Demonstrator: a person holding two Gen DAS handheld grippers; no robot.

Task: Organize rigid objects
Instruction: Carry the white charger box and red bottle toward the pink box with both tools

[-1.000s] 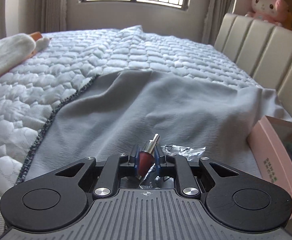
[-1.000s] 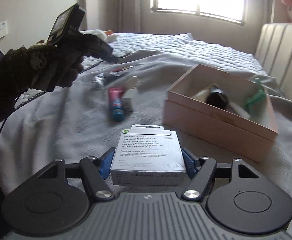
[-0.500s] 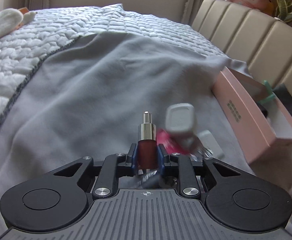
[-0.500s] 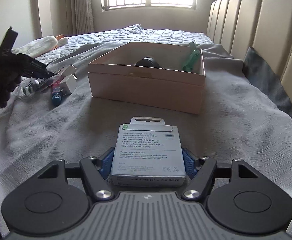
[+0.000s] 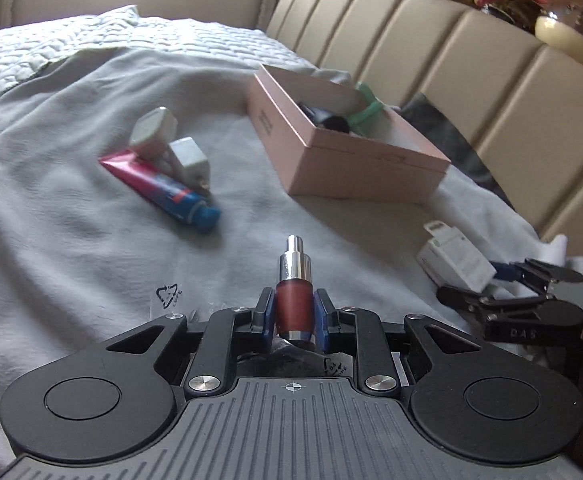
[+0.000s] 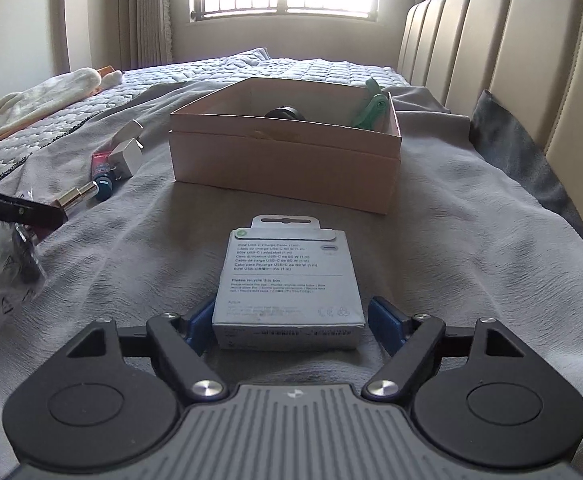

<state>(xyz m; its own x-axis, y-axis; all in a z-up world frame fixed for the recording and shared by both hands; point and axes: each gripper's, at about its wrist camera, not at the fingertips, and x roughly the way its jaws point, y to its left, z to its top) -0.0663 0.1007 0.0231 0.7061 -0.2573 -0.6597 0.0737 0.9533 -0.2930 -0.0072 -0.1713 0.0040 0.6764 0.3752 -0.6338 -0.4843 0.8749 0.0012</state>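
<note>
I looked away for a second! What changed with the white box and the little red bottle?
The right hand-held gripper has just been opening: the white cable box now lies on the grey blanket, still between the jaws with gaps on both sides. The left hand-held gripper carried the red bottle across the bed toward the pink box; its jaws widened but still hold it. The pink box, toothpaste tube and white adapters stayed put.

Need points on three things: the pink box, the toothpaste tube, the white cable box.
pink box (image 5: 333, 160), left wrist view, on its near side wall.
toothpaste tube (image 5: 159, 186), left wrist view, mid-body, red-to-blue part.
white cable box (image 6: 289, 280), right wrist view, middle of its printed top face.
</note>
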